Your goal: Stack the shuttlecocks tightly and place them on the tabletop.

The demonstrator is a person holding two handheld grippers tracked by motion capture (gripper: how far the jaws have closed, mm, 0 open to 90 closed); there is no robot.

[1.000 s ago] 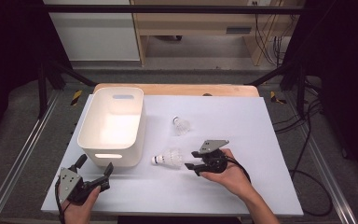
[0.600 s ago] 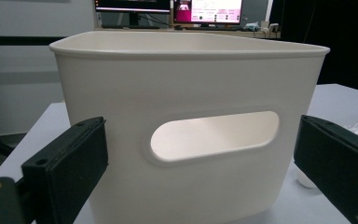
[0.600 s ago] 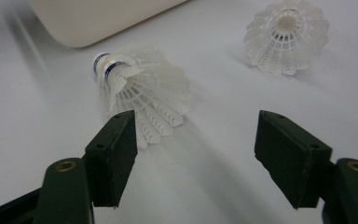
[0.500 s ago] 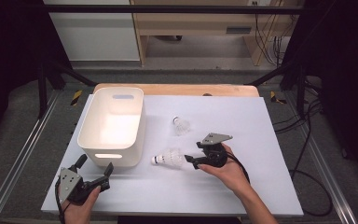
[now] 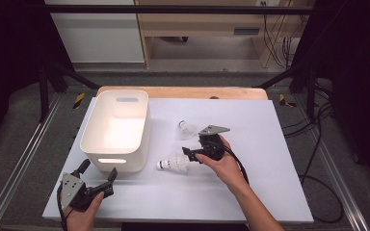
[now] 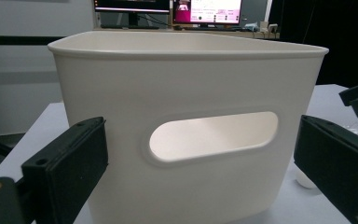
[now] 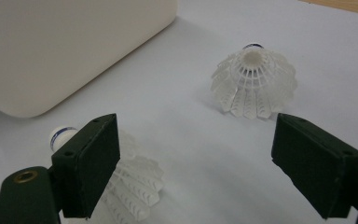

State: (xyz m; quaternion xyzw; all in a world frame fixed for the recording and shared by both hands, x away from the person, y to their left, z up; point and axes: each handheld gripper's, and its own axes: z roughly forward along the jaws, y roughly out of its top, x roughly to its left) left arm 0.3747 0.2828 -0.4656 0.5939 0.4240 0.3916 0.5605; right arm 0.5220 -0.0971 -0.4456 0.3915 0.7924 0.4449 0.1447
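Opening right tongs (image 5: 189, 153) have just widened, empty; centre them over the near shuttlecock (image 5: 173, 162)'s skirt. Left tongs (image 5: 98, 173) gape, empty.

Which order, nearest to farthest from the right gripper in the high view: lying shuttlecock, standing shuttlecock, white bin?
1. Lying shuttlecock, just left of the right gripper.
2. Standing shuttlecock, behind the gripper.
3. White bin, farther left.

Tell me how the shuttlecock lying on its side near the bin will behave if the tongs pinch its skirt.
The lying shuttlecock looks very light, its skirt an open plastic lattice. That thin skirt would probably flex or squash under a firm pinch. On its side, cone-shaped with a round cork tip, it may roll in an arc if the open right tongs nudge it.
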